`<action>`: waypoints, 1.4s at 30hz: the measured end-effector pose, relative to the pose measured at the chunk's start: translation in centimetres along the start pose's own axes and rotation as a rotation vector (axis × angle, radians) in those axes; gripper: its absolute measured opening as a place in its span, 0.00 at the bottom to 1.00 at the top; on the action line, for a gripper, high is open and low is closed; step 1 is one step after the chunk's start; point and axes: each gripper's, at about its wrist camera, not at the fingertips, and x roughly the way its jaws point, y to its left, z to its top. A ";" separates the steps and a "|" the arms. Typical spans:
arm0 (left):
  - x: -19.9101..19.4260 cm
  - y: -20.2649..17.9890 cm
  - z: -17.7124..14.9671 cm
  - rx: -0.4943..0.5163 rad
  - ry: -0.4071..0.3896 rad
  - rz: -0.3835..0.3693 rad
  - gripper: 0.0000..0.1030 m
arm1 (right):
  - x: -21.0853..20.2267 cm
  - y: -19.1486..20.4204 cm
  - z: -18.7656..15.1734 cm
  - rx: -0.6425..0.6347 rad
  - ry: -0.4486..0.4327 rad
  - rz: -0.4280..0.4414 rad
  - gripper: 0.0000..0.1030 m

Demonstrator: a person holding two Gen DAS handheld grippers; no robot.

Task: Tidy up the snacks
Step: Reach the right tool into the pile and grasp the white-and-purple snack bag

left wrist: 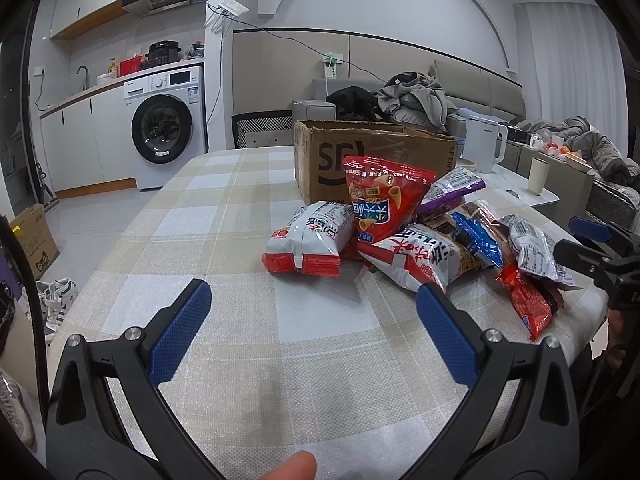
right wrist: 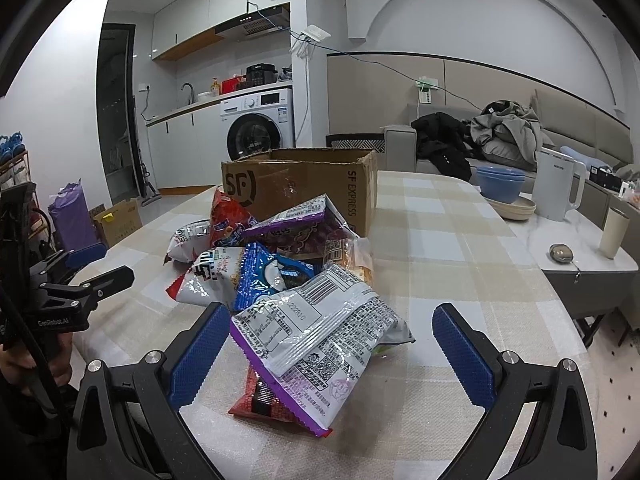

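Note:
A pile of snack bags lies on the checked tablecloth in front of an open SF cardboard box (left wrist: 360,160) (right wrist: 304,188). In the left wrist view a red cone-snack bag (left wrist: 382,204) leans on the box, with a white and red bag (left wrist: 308,240) to its left. My left gripper (left wrist: 314,300) is open and empty, just short of the pile. My right gripper (right wrist: 328,324) is open, its jaws on either side of a silver and purple bag (right wrist: 316,340) without touching it. That bag lies on a red packet (right wrist: 260,400). A blue bag (right wrist: 272,276) lies behind.
Right of the table stands a side table (right wrist: 588,264) with a white kettle (right wrist: 558,188), blue bowls (right wrist: 502,184) and a cup (right wrist: 614,232). A sofa with clothes (right wrist: 504,132) is behind. Boxes and shoes (left wrist: 56,300) lie on the floor at left.

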 end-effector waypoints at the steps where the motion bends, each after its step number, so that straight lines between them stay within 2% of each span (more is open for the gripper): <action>1: 0.0 -0.1 0.0 0.002 -0.003 0.001 0.99 | 0.1 -0.1 0.1 0.002 0.007 -0.013 1.00; 9: -0.2 -0.4 0.4 0.013 -0.020 -0.002 0.99 | 0.7 -1.2 0.6 0.067 0.060 -0.027 1.00; 16: 0.2 -0.4 0.9 0.012 -0.018 0.014 0.99 | 2.0 -1.5 0.9 0.130 0.139 0.046 1.00; 22: 1.0 -0.4 1.1 0.008 0.007 -0.002 0.99 | 3.4 -1.6 0.9 0.182 0.196 0.080 1.00; 42: 0.8 -0.8 1.9 0.011 -0.029 -0.009 0.99 | 5.1 -1.8 1.3 0.230 0.236 0.061 0.93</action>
